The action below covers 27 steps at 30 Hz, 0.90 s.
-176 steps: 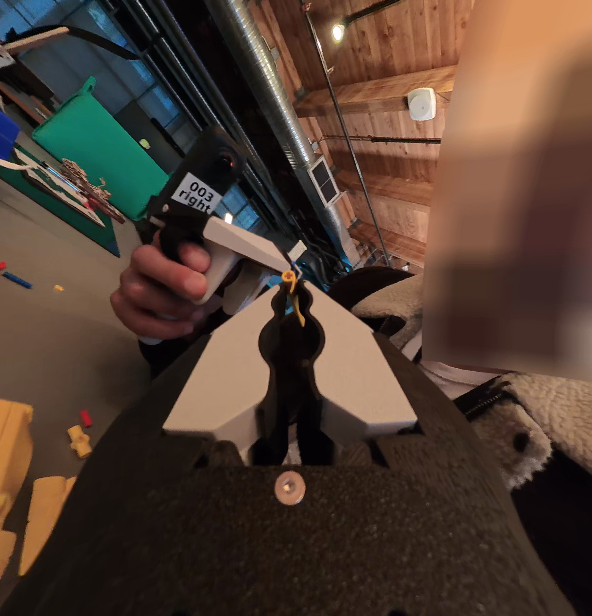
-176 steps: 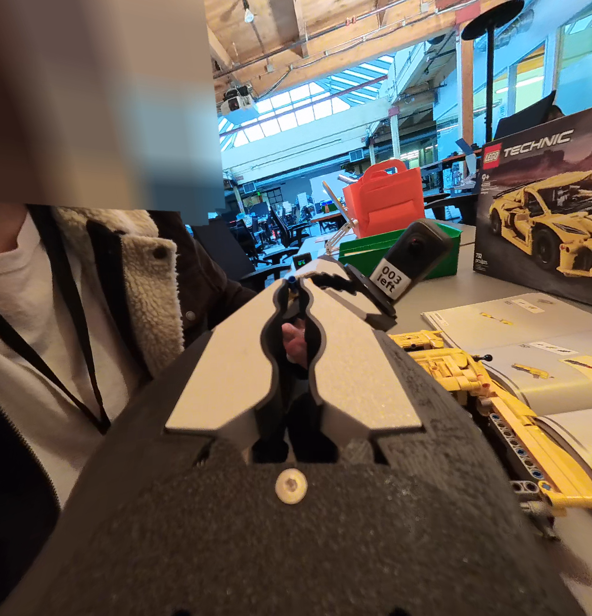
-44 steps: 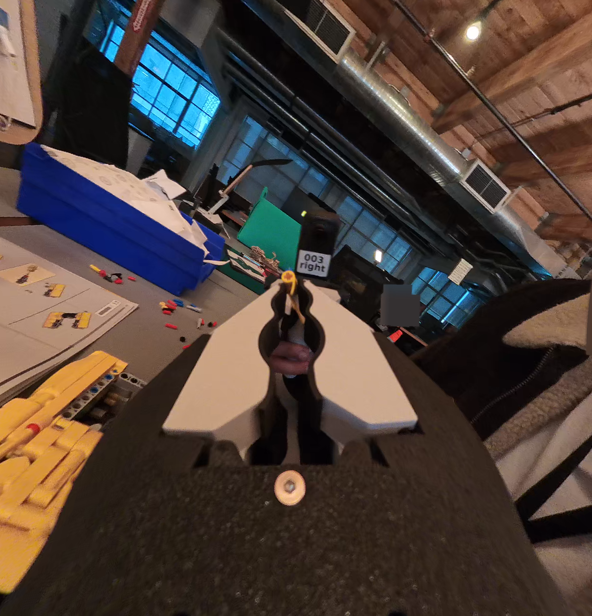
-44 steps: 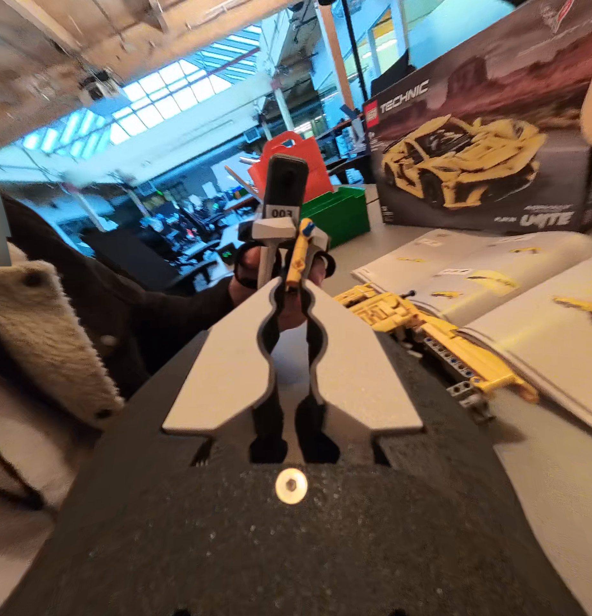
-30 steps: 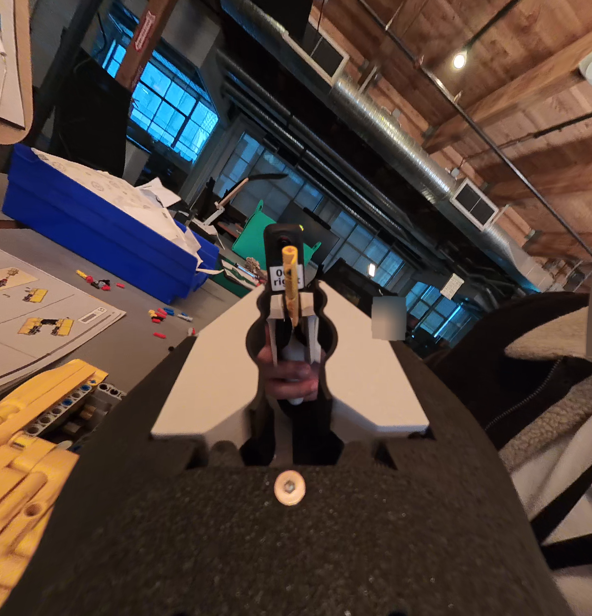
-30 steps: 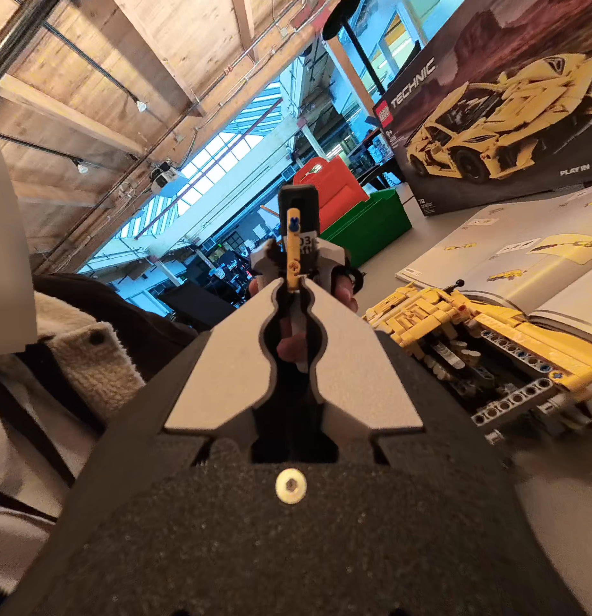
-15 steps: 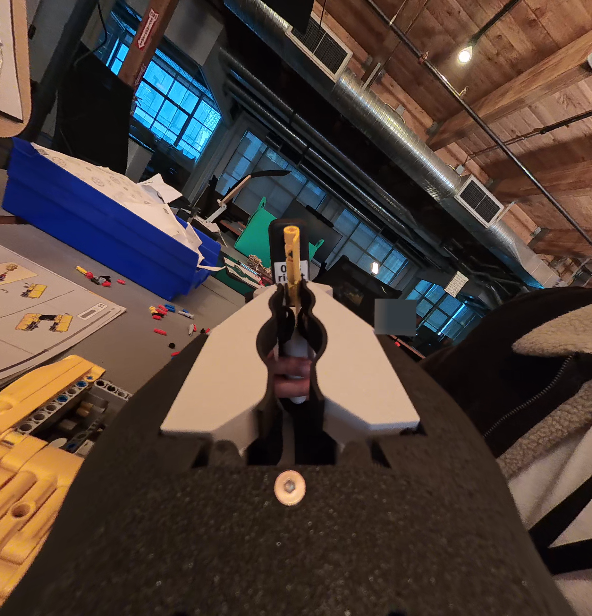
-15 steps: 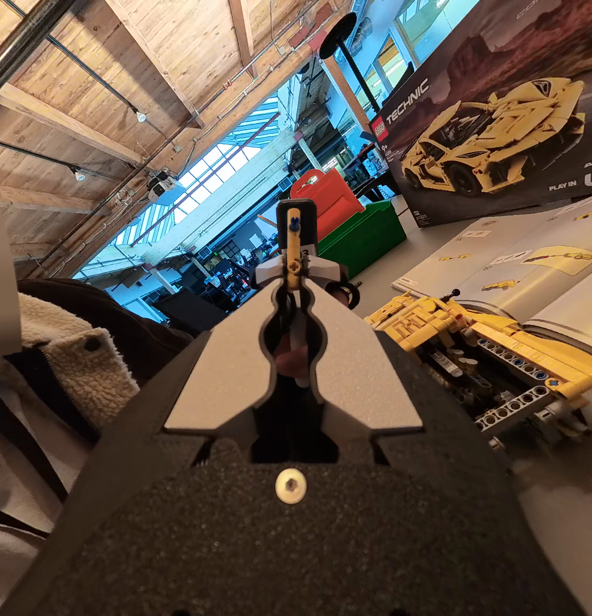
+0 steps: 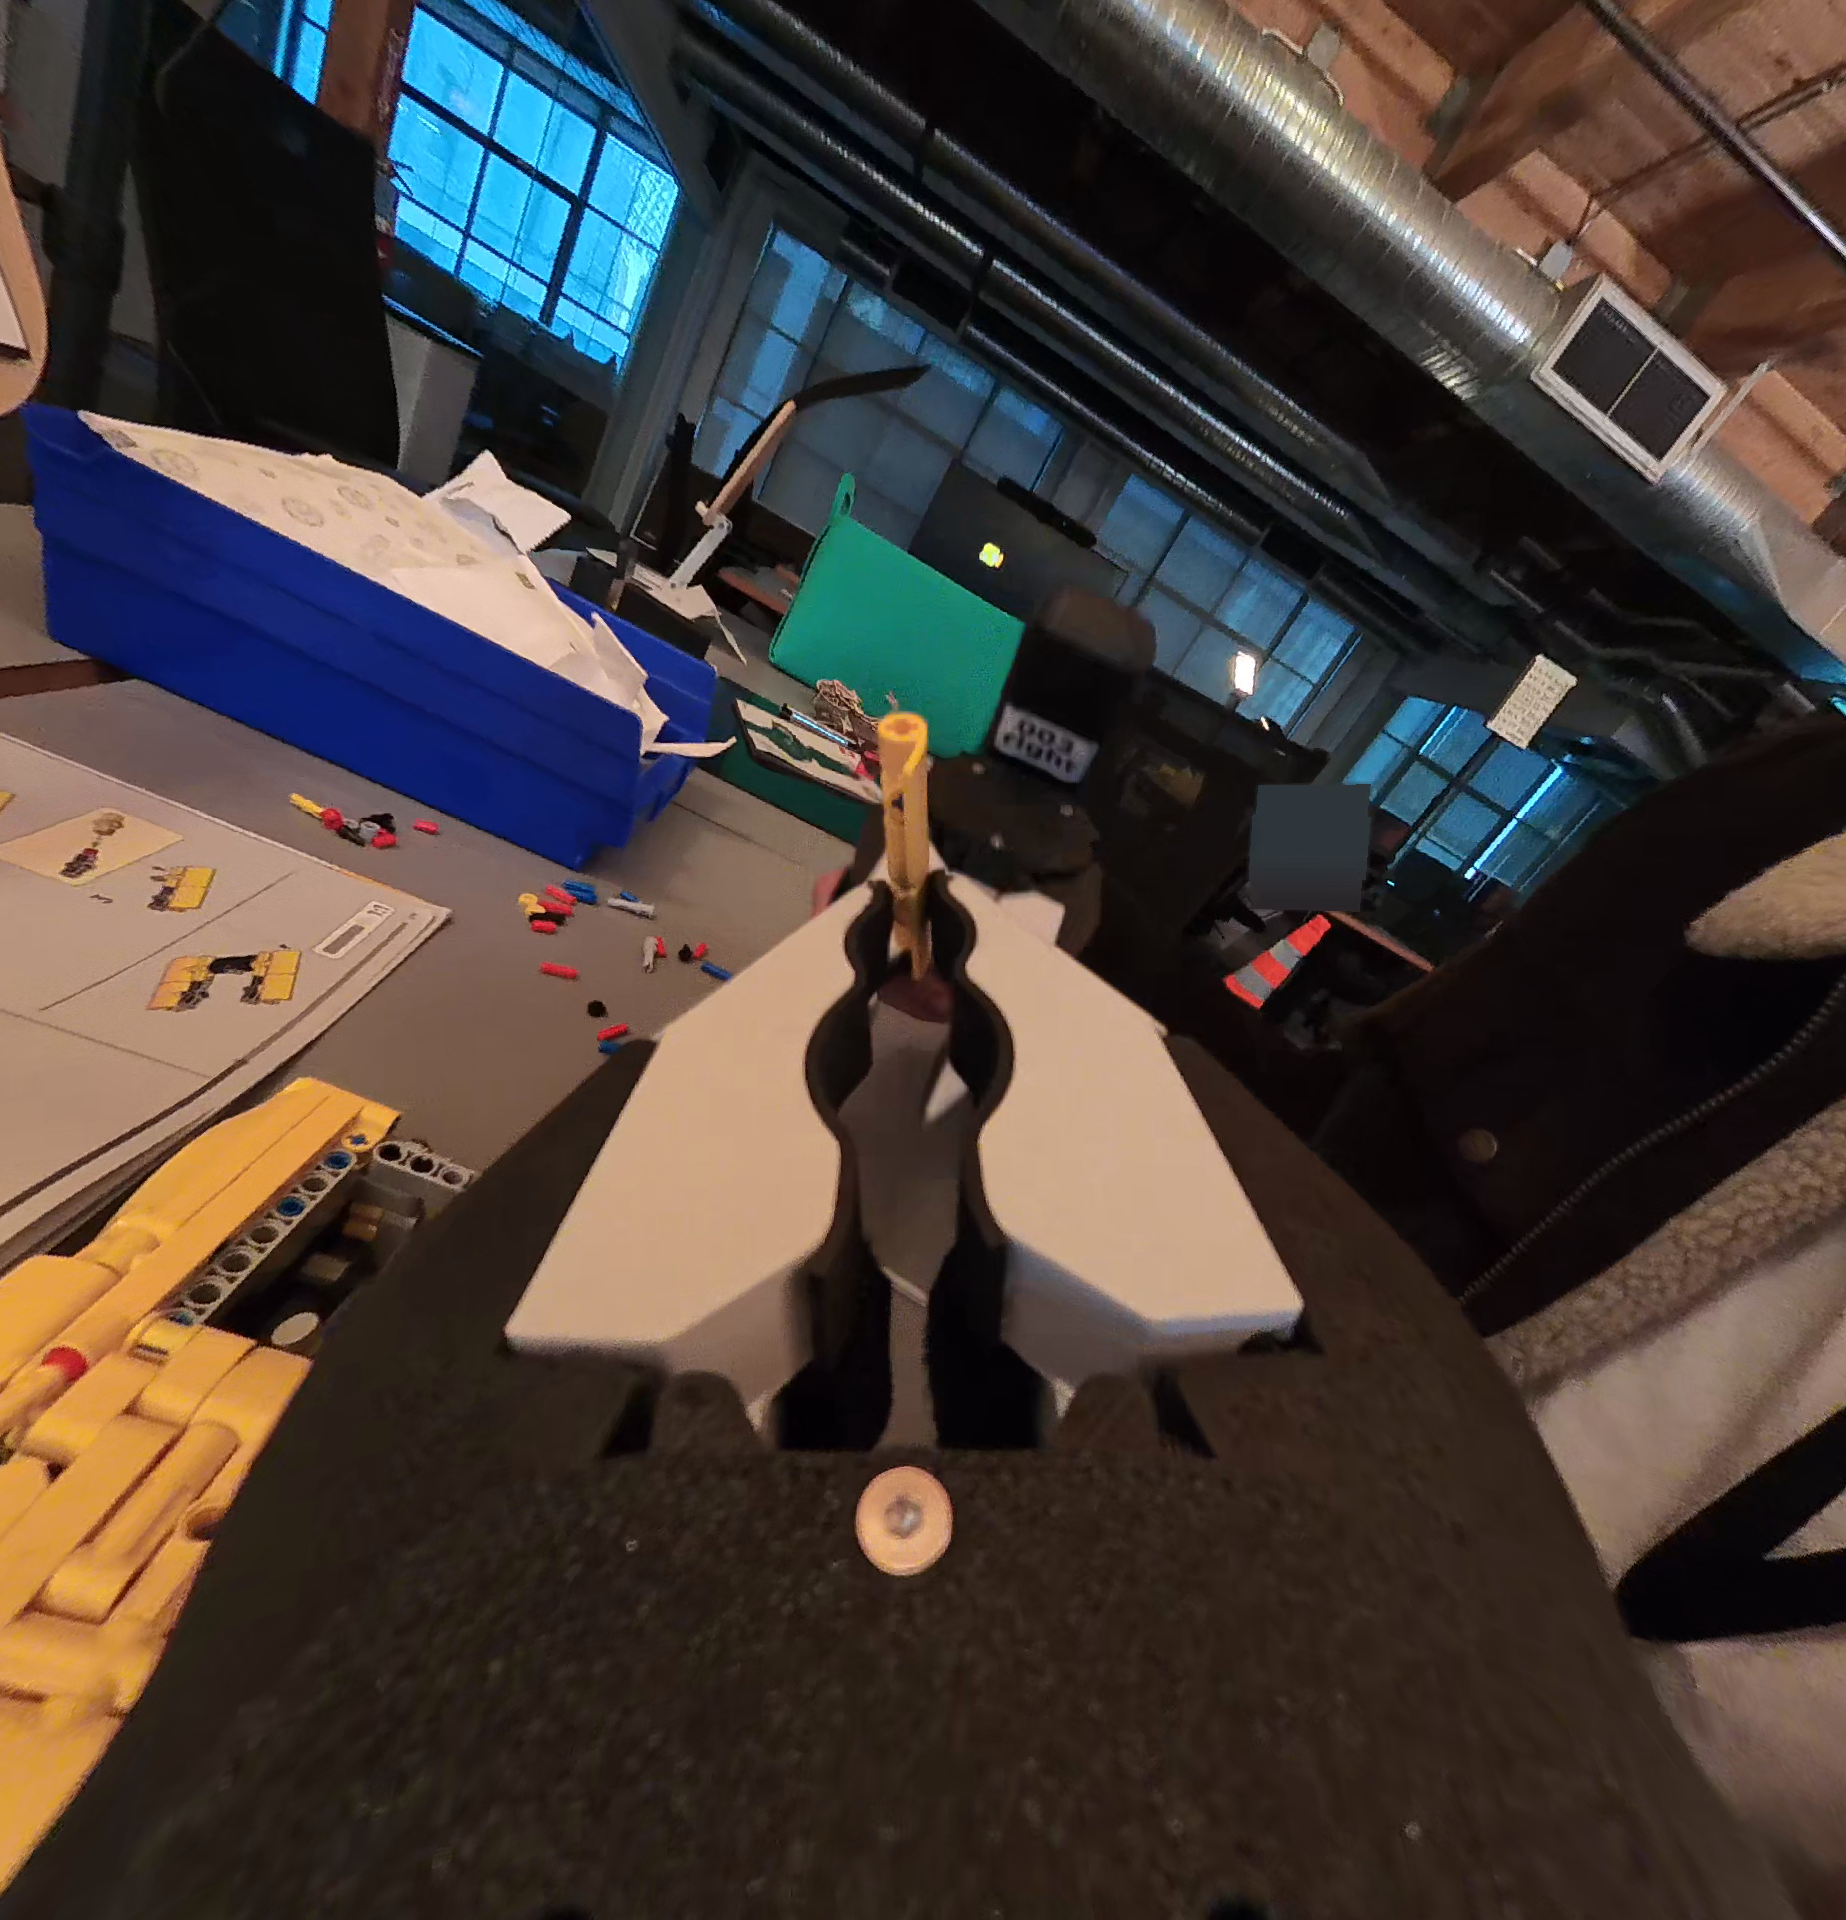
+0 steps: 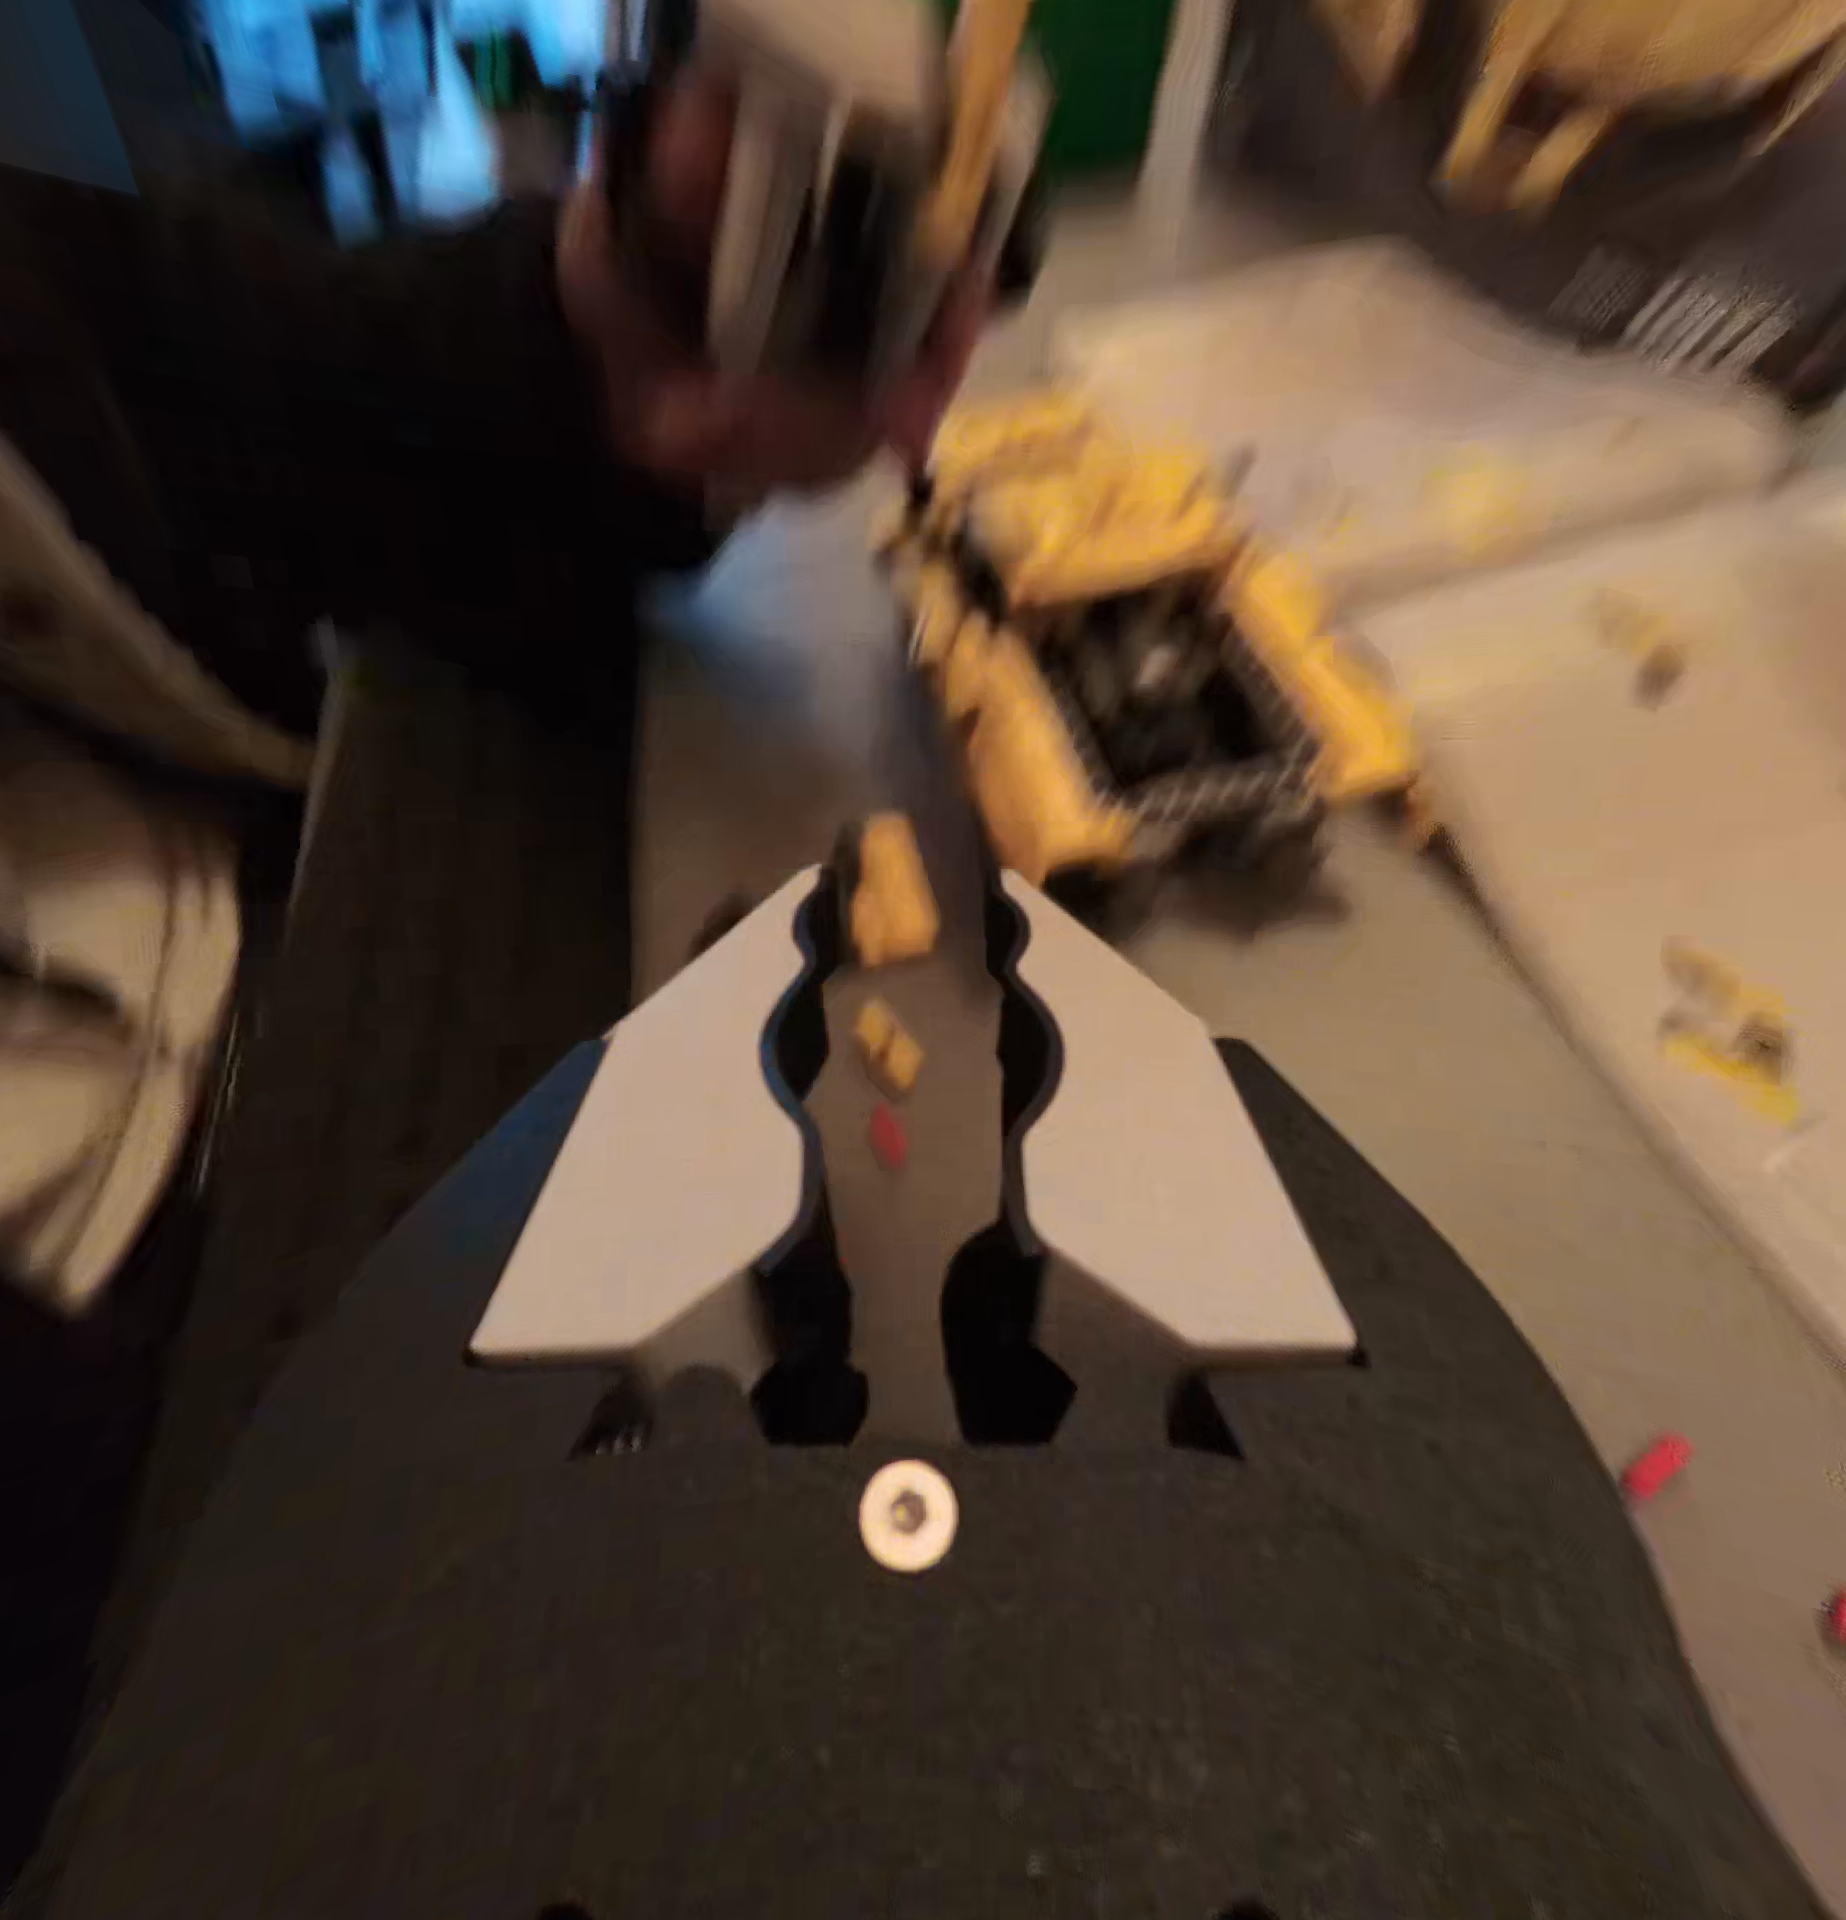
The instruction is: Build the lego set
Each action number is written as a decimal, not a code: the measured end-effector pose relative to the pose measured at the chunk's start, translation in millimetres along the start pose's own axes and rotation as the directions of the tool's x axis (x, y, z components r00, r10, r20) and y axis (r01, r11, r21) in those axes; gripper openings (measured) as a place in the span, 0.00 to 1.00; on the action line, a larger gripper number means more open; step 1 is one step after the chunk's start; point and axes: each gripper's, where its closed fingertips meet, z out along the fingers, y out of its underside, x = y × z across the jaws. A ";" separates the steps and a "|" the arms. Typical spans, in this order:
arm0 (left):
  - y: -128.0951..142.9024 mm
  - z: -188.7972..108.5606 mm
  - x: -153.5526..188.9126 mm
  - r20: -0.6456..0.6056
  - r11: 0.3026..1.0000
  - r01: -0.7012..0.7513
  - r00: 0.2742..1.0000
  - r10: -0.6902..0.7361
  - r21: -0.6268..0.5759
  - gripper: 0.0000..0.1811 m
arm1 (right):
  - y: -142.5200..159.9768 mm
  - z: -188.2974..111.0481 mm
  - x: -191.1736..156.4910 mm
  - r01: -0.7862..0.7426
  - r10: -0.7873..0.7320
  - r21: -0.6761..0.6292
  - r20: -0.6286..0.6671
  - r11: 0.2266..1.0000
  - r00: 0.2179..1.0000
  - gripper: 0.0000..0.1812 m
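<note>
My left gripper (image 9: 908, 906) is shut on a thin yellow beam (image 9: 903, 800) that stands up out of its tips. My right gripper (image 10: 911, 904) is open, jaws well apart, pointing down at the grey table; its view is blurred by motion. Small yellow pieces (image 10: 888, 894) and a red one (image 10: 886, 1135) show in the gap between its fingers. The part-built yellow car (image 10: 1137, 665) lies just beyond them and also shows in the left wrist view (image 9: 119, 1351). The right gripper (image 9: 1049, 790) shows behind the beam.
Open instruction booklet (image 9: 171, 914) lies left of the car. A blue bin (image 9: 327, 644) with papers and a green case (image 9: 898, 665) stand farther back. Loose small pieces (image 9: 586, 925) are scattered on the table. Red pieces (image 10: 1657, 1465) lie at the right. My right fingertips sit around 11 cm from my left ones.
Half a second ago both grippers were shut on the yellow beam. The right gripper has let go, opened and swung down toward the table. The left gripper keeps the beam.
</note>
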 end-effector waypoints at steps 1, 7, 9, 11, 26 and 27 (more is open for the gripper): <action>1.4 0.7 0.4 -0.004 1.000 0.002 1.000 -0.002 -0.005 0.03 | 26.1 -0.8 -10.7 0.025 -0.021 -0.105 0.040 0.994 0.999 0.15; 10.9 6.0 4.4 -0.046 0.999 0.024 0.999 -0.026 -0.038 0.04 | 87.0 -0.7 -33.8 0.228 -0.190 -0.219 0.181 0.949 0.965 0.16; 15.1 7.8 5.6 -0.058 0.998 0.023 0.998 -0.026 -0.054 0.03 | 86.8 0.9 -38.1 0.317 -0.259 -0.208 0.264 0.925 0.929 0.16; 18.8 8.8 13.2 -0.119 0.997 0.035 0.992 -0.044 -0.072 0.04 | 92.8 2.4 -38.6 0.402 -0.308 -0.233 0.354 0.886 0.883 0.15; 20.6 5.2 23.9 -0.263 0.989 0.117 0.955 -0.136 -0.087 0.04 | 98.9 16.7 -44.7 0.480 -0.359 -0.195 0.443 0.856 0.822 0.02; 20.2 5.2 22.0 -0.253 0.989 0.125 0.957 -0.142 -0.083 0.04 | 98.8 16.9 -44.7 0.463 -0.343 -0.212 0.431 0.861 0.835 0.02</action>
